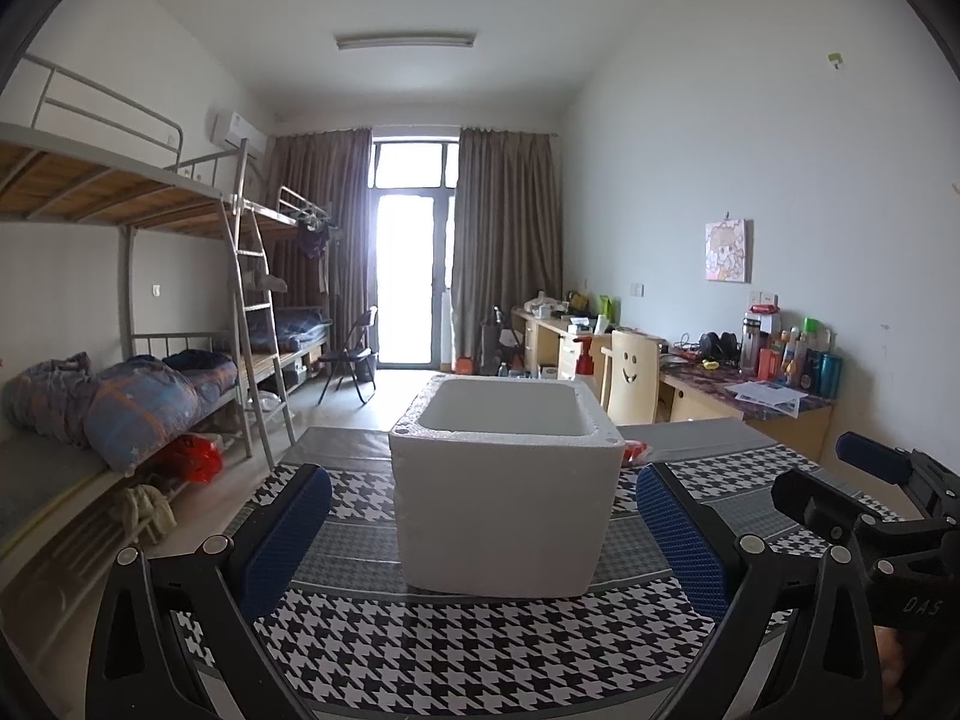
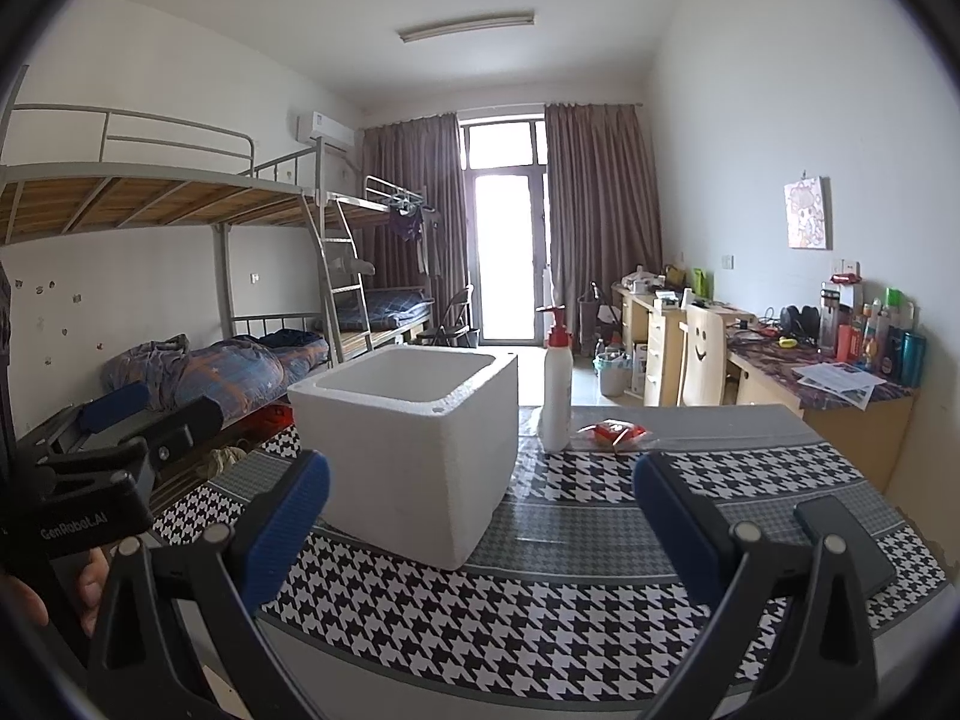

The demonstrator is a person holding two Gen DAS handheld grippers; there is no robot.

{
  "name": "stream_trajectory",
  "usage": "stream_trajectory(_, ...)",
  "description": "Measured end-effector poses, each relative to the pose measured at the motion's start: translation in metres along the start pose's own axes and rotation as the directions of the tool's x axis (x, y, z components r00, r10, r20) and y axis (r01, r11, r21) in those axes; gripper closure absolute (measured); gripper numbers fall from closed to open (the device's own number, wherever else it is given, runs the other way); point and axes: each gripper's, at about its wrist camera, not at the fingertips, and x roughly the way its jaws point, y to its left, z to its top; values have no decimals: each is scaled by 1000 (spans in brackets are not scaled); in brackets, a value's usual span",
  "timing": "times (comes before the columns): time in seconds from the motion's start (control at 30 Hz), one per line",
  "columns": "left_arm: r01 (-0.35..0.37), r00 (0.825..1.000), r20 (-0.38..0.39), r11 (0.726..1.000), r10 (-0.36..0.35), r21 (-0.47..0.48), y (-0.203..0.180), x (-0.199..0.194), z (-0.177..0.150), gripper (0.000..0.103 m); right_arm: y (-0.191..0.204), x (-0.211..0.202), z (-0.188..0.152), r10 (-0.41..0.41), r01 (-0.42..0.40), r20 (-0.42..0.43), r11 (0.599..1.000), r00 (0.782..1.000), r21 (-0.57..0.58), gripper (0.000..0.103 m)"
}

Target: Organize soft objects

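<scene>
While both tools hover low over the table, nothing has been picked up.

Left gripper [image 1: 483,525]: jaws spread wide, nothing between them. It faces the foam box head-on and stands a little short of it, which reads as a waiting pose.

Right gripper [image 2: 480,525]: jaws equally wide apart and empty. It points past the box's right corner toward the far side of the table, probably because the things to be gathered lie there.

Foam box [image 1: 504,480]: white, open-topped, upright near the middle of the table. What shows of its inside is bare white wall; the floor is hidden from both views, so I cannot tell whether anything lies in it. Its central spot, within reach of both tools, suggests it is the bin for the soft things.

Red packet [image 2: 615,433]: a small, crinkly, red and clear wrapper flat on the cloth behind and to the right of the box, just beside the bottle. It looks like the likeliest soft thing to collect.

Pump bottle [image 2: 555,384]: white with a red pump, upright behind the box.

Phone [image 2: 843,543]: dark, flat, near the right edge.

Table [image 1: 456,654]: covered by a black-and-white houndstooth cloth.
</scene>
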Motion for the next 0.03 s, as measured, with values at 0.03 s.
stream_trajectory(0.03,1,1000,-1,1000,-1,1,0,0,0,1,0,0,0,-1,1,1,1000,1000,1,1)
